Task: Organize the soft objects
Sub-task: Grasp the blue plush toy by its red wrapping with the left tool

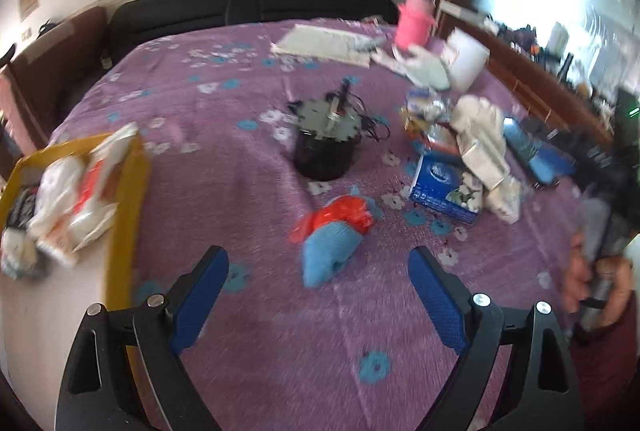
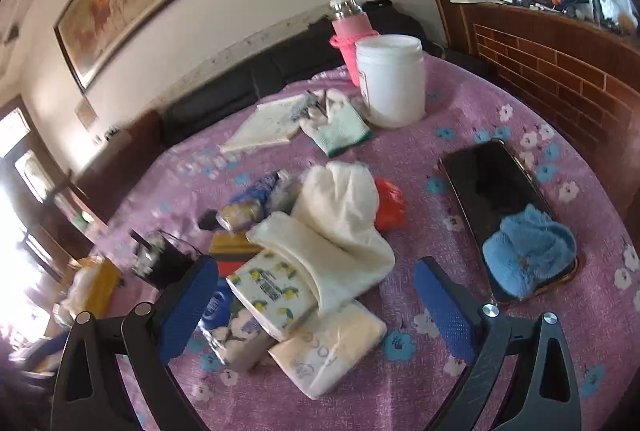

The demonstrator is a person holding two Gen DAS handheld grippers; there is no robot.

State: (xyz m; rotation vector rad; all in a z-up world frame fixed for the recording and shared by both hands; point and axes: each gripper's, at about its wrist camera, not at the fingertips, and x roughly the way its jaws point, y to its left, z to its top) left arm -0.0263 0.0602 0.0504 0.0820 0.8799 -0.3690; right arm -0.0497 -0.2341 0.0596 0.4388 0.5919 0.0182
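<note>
My left gripper (image 1: 318, 259) is open and empty above the purple cloth, just short of a blue knitted sock (image 1: 330, 251) that lies with a red plastic bag (image 1: 340, 217). A yellow box (image 1: 120, 231) at the left holds several soft packs. My right gripper (image 2: 316, 271) is open and empty over a pile: a white cloth (image 2: 340, 223), a lemon-print tissue pack (image 2: 272, 295), a cream pack (image 2: 332, 347) and a blue tissue pack (image 2: 218, 307). A fluffy blue cloth (image 2: 528, 255) lies on a black phone (image 2: 492, 187). The pile also shows in the left wrist view (image 1: 480, 147).
A black pot with wires (image 1: 326, 147) stands mid-table. A white jar (image 2: 392, 79), a pink flask (image 2: 352, 31), a work glove (image 2: 340, 127) and a flat white board (image 2: 264, 127) sit at the back. A brick-pattern ledge (image 2: 560, 71) runs along the right.
</note>
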